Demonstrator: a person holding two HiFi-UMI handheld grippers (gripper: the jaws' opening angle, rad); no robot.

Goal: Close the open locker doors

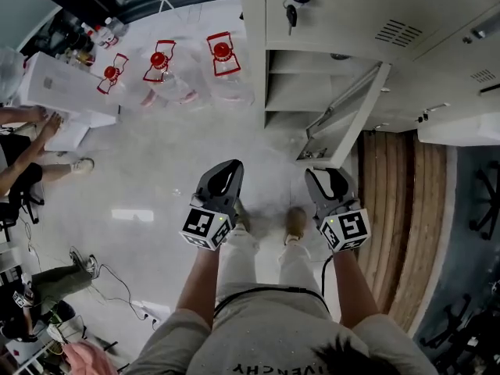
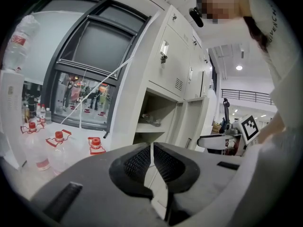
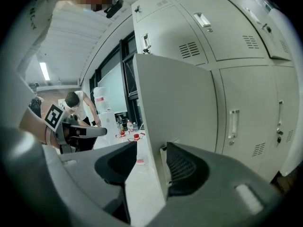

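Open locker door [image 1: 344, 119]: swung well out from the locker bank, its free edge toward the person. In the right gripper view the door [image 3: 180, 103] stands upright and edge-on, filling the middle of the frame.

Right gripper [image 1: 331, 186]: jaws spread, and the door's free edge stands in the gap between them [image 3: 150, 164]. The edge sits close against the right-hand pad [image 3: 184, 167]; whether they touch I cannot tell. Floor shows between the door and the left-hand pad, so there is no clamp on the door.

Left gripper [image 1: 221, 184]: held level with the right one, to the left of the door and well apart from it. Jaws drawn together to a thin slit, nothing between them [image 2: 152, 162]. It faces the open compartment [image 2: 154, 122].

Open compartment [image 1: 301, 84]: shelves exposed behind the door. A bunch of keys [image 1: 291, 12] hangs from the shut locker above it.

Shut lockers [image 3: 246, 93] run on beyond the door.

Floor: large water bottles [image 1: 160, 73] with red caps stand in a row to the left of the lockers. A wooden strip [image 1: 398, 209] runs along the right.
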